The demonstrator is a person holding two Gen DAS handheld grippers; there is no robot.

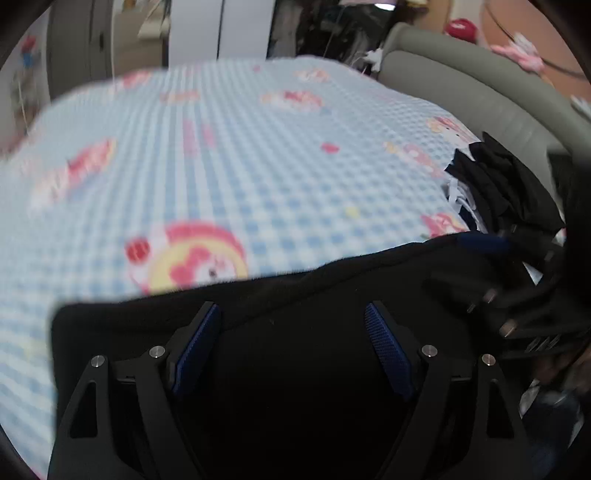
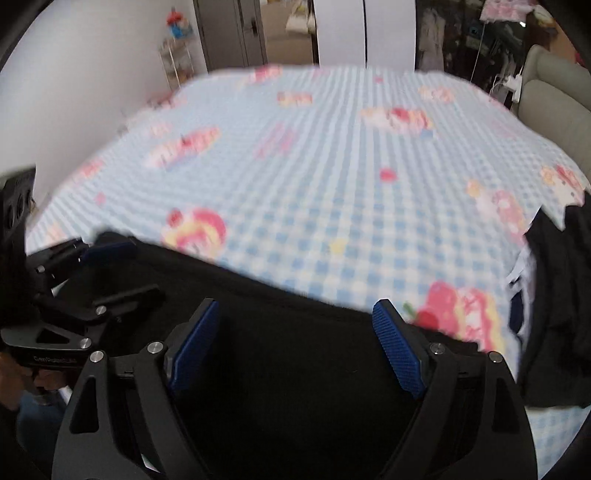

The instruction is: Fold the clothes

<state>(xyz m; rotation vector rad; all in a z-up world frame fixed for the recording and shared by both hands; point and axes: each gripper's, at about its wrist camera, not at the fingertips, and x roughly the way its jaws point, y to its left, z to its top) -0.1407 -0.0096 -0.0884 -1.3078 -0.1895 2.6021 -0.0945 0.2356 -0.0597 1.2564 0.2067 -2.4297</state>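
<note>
A: Item one, the surface?

B: A blue-and-white checked sheet [image 2: 314, 206] printed with pink cartoon figures is covering the whole bed; much of it is showing blurred.

A: Item two, the garment?

B: A black garment [image 1: 332, 302] is lying flat along the sheet's near edge, its far hem running straight across both views.

A: Grippers?

B: The left gripper [image 1: 293, 314] is hanging over the black cloth with its blue pads [image 1: 199, 343] standing wide apart, nothing between them. The right gripper [image 2: 295, 314] is doing the same, fingers spread and gripping nothing, above the same cloth.

A: Other stock on the bed?

B: A heap of dark clothes [image 1: 506, 184] is sitting at the sheet's right edge, apart from the flat garment.

A: The room?

B: A grey sofa [image 1: 461, 85] is curving along the right. White panels [image 2: 340, 33] are standing beyond the bed's far end, a white wall [image 2: 92, 92] is running on the left, and a small wire rack [image 2: 177, 62] is standing by it with a colourful toy above.
</note>
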